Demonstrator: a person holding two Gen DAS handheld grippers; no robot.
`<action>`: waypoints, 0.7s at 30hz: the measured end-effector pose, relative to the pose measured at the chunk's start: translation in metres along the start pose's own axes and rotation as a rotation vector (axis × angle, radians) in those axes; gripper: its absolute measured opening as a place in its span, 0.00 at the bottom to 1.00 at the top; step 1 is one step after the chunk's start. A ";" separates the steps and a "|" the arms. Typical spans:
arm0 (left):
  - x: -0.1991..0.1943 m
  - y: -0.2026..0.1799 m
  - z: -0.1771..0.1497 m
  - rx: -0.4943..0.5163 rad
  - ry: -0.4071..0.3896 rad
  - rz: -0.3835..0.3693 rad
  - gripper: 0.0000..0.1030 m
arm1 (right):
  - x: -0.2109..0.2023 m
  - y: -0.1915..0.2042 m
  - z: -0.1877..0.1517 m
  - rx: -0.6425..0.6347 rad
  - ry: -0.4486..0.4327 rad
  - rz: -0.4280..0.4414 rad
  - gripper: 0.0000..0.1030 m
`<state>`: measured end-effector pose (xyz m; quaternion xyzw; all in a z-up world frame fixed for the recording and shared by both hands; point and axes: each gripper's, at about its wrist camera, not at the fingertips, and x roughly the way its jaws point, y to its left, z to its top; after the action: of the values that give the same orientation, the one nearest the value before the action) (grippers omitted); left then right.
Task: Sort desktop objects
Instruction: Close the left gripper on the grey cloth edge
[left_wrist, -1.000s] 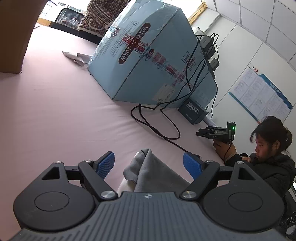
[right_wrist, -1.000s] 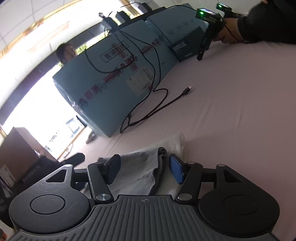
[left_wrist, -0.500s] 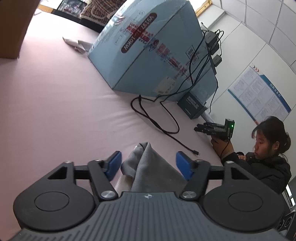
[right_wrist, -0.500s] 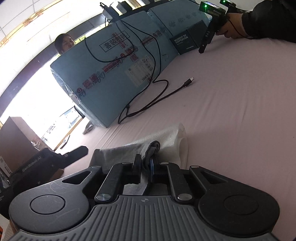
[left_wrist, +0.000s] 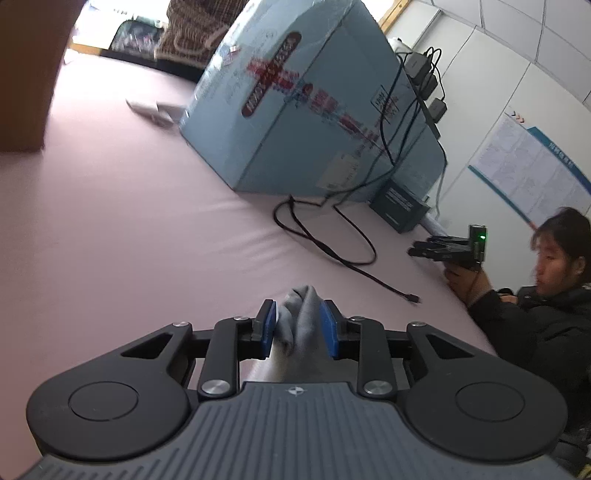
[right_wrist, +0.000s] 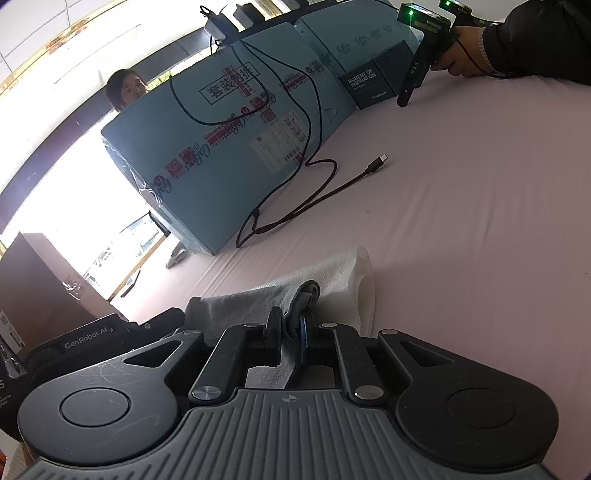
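Both grippers clench one grey cloth (left_wrist: 301, 321) at lower centre: left gripper (left_wrist: 298, 328) on a bunched end, right gripper (right_wrist: 293, 330) on its edge, the cloth stretching leftward between them.

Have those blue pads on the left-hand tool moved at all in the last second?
Yes. The left gripper has drawn its pads together onto the grey cloth, which fills the gap that was wide open; the view also slid away from the blue box.

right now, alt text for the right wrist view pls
The right gripper is shut on a grey cloth lying on a pink table. Behind it, a black cable trails from a large blue box.
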<state>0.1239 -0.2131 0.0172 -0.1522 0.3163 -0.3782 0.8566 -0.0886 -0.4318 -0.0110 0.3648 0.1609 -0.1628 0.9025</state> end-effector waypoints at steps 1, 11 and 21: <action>0.000 -0.001 0.000 0.007 0.000 0.000 0.24 | 0.000 0.000 0.000 0.000 0.000 0.001 0.09; 0.001 -0.010 -0.005 0.074 0.016 0.021 0.09 | -0.003 0.000 -0.001 0.004 -0.003 0.000 0.09; -0.006 -0.013 -0.007 0.104 -0.028 0.008 0.06 | -0.005 -0.001 0.000 0.012 -0.023 0.019 0.10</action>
<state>0.1090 -0.2177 0.0211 -0.1112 0.2849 -0.3886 0.8692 -0.0934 -0.4320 -0.0094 0.3697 0.1462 -0.1592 0.9037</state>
